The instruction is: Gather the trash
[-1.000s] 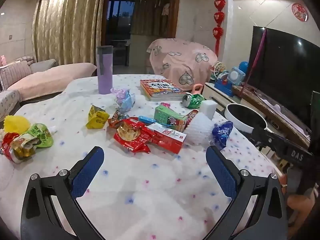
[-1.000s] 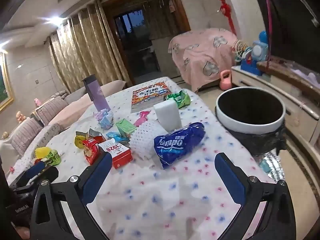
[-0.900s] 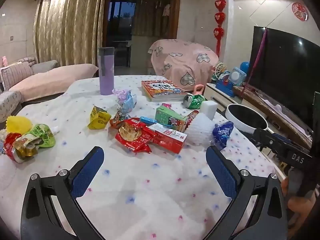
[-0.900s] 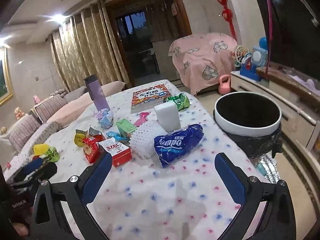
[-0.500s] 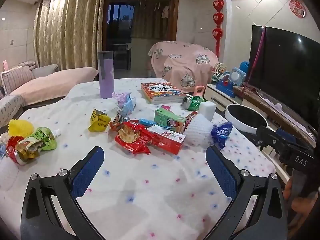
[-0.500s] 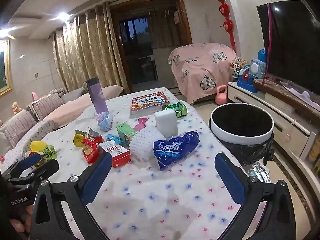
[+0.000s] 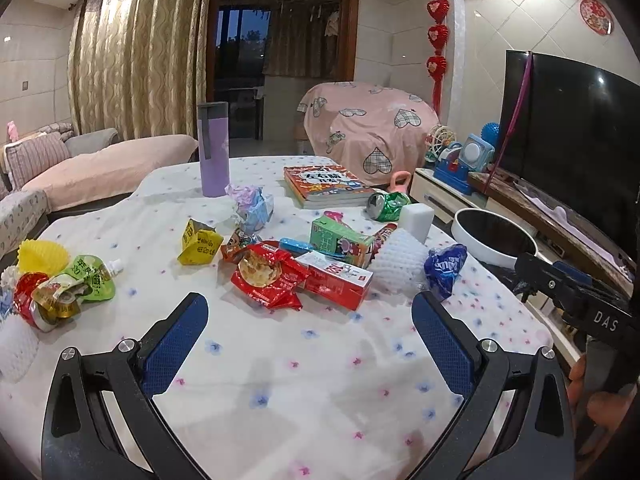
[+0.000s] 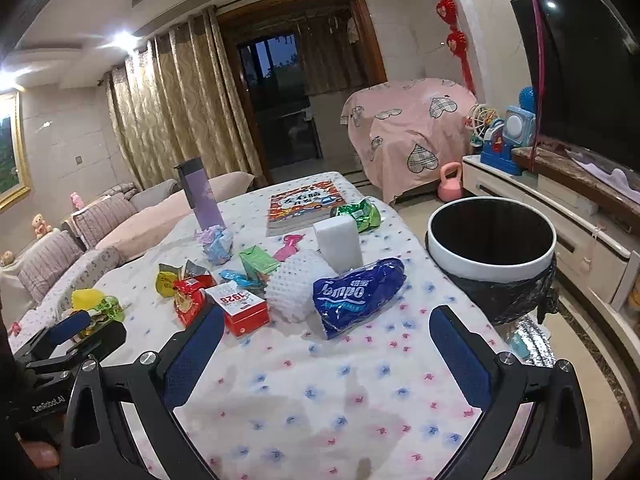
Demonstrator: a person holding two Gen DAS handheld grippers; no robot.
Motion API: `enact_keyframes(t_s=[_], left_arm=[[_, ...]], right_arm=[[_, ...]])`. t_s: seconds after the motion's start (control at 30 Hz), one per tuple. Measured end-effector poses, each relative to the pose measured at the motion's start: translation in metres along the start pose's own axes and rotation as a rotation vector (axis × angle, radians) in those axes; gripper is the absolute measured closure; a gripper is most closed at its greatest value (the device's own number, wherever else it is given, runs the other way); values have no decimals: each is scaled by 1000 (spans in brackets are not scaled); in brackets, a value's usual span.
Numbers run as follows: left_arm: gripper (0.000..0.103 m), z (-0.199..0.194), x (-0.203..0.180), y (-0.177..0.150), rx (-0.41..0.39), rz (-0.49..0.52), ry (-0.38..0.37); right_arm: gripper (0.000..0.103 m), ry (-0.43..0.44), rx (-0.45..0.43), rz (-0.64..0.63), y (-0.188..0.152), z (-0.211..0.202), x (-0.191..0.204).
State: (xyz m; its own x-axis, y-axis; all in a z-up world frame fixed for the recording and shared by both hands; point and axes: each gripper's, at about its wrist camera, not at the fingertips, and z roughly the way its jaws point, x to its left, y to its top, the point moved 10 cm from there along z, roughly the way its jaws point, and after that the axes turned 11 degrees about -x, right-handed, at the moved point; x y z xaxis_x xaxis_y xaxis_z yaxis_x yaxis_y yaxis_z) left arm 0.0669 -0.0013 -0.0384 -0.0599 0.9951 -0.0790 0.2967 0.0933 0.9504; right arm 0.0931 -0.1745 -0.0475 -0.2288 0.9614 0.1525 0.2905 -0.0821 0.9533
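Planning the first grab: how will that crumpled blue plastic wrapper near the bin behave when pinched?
The crumpled blue plastic wrapper looks floppy, so it will probably sag. Its glossy film may slip. It appears puffed yet light, likely collapsing under the pads.

In the left wrist view, the white foam net (image 7: pixel 14 346) and a red wrapper (image 7: pixel 24 300) run off the left edge. The white foam sleeve (image 7: pixel 398 262) hides part of the blue wrapper (image 7: pixel 444 266), and the bin (image 7: pixel 472 236) shows only its rim.
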Motion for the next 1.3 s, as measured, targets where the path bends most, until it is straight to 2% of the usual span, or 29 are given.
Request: enact_keyframes(t_s=[0.2,1.3], left_arm=[[0,0,-4,-1,-6,3,8],[0,1,-3,-1,-5,2,12]], right_arm=[[0,-22,-2,-5,0,-1,-2],[0,26,-15,19,3,-4,5]])
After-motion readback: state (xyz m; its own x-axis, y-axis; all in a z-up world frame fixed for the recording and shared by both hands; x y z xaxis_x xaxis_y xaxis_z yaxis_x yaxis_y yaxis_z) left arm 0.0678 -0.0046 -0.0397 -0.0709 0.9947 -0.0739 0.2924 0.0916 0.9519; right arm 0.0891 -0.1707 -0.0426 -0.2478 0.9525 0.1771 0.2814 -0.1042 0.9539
